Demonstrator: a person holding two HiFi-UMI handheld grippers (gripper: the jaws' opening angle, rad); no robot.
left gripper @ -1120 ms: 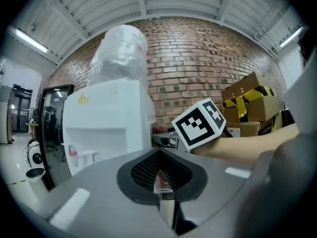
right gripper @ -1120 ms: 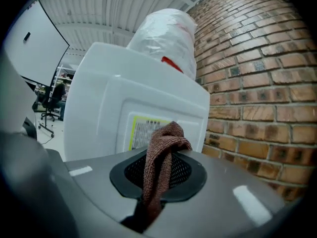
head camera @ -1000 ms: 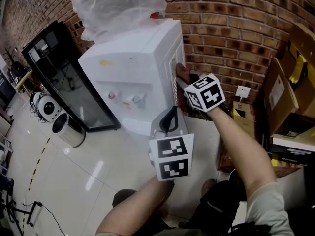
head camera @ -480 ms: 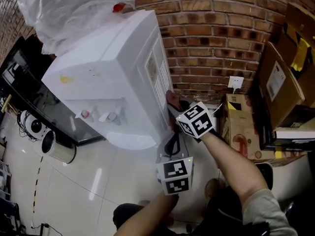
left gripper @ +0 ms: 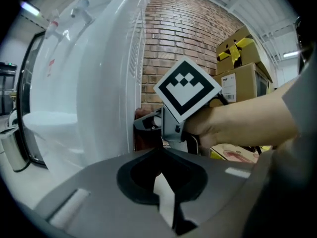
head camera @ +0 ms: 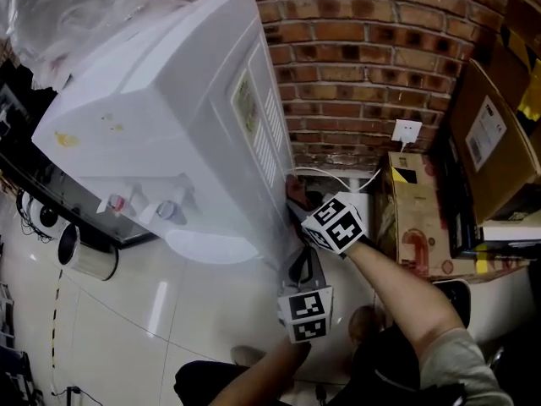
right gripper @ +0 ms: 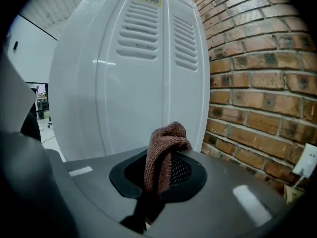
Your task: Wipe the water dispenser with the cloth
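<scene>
The white water dispenser point(head camera: 169, 117) stands against a brick wall; its louvred side panel point(right gripper: 148, 48) fills the right gripper view. My right gripper point(head camera: 297, 203) is shut on a brown cloth point(right gripper: 163, 150), and the bunched cloth point(head camera: 295, 191) sits against the low part of that side panel. The left gripper point(head camera: 297, 259) hangs just below and behind the right one, pointing at the same side, with its jaws together and nothing in them. In the left gripper view the right gripper's marker cube point(left gripper: 187, 89) and a hand are right ahead, beside the dispenser point(left gripper: 94, 83).
Cardboard boxes point(head camera: 490, 134) are stacked at the right, a smaller box point(head camera: 412, 218) close by the right arm. A wall socket point(head camera: 406, 131) and a white cable point(head camera: 330, 173) sit behind the dispenser. A metal bin point(head camera: 84, 256) and a black cabinet point(head camera: 21, 176) stand left. A plastic bag point(head camera: 76, 7) lies on top.
Both grippers have sunk down along the dispenser's side panel, the cloth going from beside the upper louvres to the lower part. The head view has closed in on the dispenser.
</scene>
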